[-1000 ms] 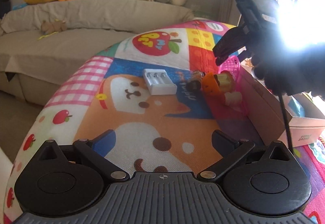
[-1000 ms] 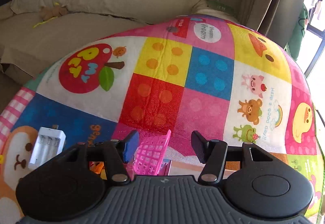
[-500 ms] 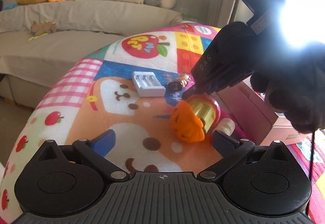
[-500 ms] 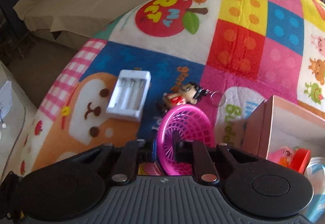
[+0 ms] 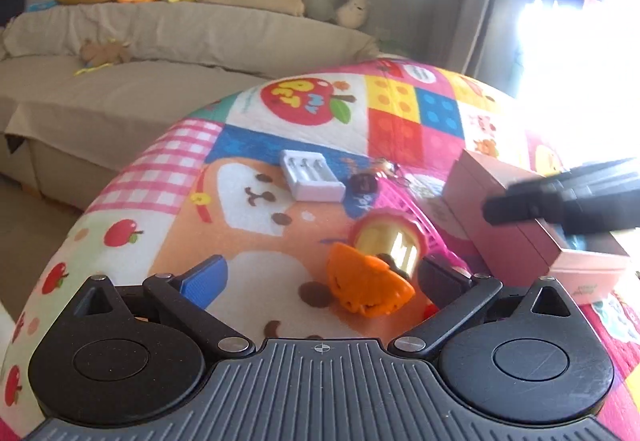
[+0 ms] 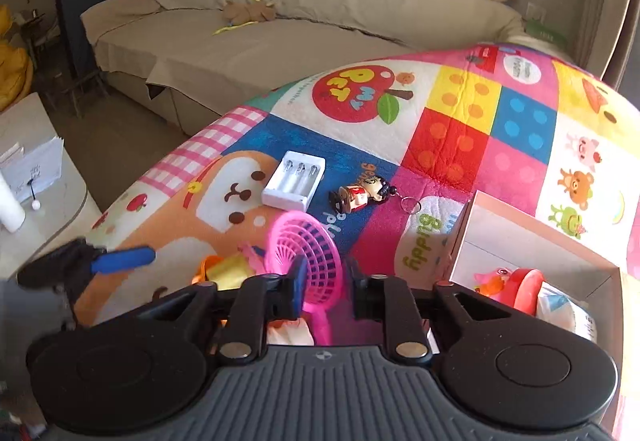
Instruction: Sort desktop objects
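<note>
A living room with a cloth-draped sofa (image 6: 280, 41) is seen behind a table covered by a bright patchwork cartoon cloth (image 6: 460, 129). On the cloth a white battery charger (image 6: 294, 181) and a doll keychain (image 6: 362, 195) are laid near each other, just beyond a pink mesh basket (image 6: 308, 253). An open pink box (image 6: 532, 241) is placed to the right, with a red item and other small things already inside.

The right gripper (image 6: 326, 281) is seen narrowed around the basket's rim, though firm contact on both sides cannot be confirmed. The basket is tipped on its side, and a yellow cylinder (image 5: 390, 245) and an orange toy (image 5: 366, 287) are spilled from its mouth onto the cloth. The left gripper (image 5: 320, 273) is held wide open and empty, just short of the orange toy.

A slip is judged likely if the thin, flexible rim is pinched off-centre and the basket is lifted. The loose pieces could be rolled off the table edge if nudged by the open fingers. A collision between the two grippers is also risked, as they are working close together.
</note>
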Motion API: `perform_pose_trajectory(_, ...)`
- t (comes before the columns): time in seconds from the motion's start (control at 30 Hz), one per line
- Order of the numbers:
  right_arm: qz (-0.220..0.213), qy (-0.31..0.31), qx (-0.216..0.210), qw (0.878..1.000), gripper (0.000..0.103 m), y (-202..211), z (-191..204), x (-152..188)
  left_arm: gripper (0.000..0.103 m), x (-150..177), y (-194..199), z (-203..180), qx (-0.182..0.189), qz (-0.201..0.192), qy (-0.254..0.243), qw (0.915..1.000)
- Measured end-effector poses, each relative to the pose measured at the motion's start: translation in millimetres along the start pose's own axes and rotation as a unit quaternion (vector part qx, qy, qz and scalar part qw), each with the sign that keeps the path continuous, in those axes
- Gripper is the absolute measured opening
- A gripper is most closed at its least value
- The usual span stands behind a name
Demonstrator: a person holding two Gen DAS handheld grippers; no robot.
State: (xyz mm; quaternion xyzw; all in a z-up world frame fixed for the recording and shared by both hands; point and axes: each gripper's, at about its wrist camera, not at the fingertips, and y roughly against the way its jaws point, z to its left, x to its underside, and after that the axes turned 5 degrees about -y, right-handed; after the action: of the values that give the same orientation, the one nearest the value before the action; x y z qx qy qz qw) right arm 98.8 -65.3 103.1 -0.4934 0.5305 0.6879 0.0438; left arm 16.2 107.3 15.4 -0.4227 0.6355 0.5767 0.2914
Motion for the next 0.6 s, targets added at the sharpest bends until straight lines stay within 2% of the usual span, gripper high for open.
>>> perform_pose_trajectory(0.13, -0.018, 0.036, -0.004, 0.999, 0.032, 3, 19, 30, 0.103, -4, 3, 12, -0.03, -0.011, 0.035, 0.9989)
perform_pose_trajectory(0.23, -0.027, 0.014, -0.031, 0.999, 0.034, -5, 27, 35, 0.103, -12, 14, 26, -0.045, -0.021, 0.058, 0.9971)
perform_pose_trajectory(0.27, -0.03, 0.002, -0.039, 0.999, 0.037, -7, 26, 33, 0.103, -15, 18, 31, -0.041, -0.022, 0.062, 0.997)
perform_pose_trajectory(0.33, -0.035, -0.034, -0.06, 0.997, 0.049, -17, 26, 27, 0.103, -20, 26, 37, -0.036, -0.024, 0.052, 0.9977)
perform_pose_trajectory(0.37, -0.033, -0.048, -0.066, 0.996, 0.061, -22, 25, 23, 0.103, -22, 30, 38, -0.04, -0.027, 0.042, 0.998)
perform_pose_trajectory(0.43, -0.015, -0.09, -0.089, 0.992, 0.064, -37, 22, 16, 0.103, -24, 38, 39, -0.052, -0.037, 0.018, 0.9978)
perform_pose_trajectory(0.5, 0.011, -0.153, -0.121, 0.981, 0.066, -53, 13, 10, 0.103, -24, 43, 42, -0.061, -0.041, 0.009, 0.9972)
perform_pose_trajectory(0.6, 0.04, -0.242, -0.151, 0.957, 0.066, -69, -3, 11, 0.103, -21, 45, 49, -0.074, -0.033, 0.007, 0.9967)
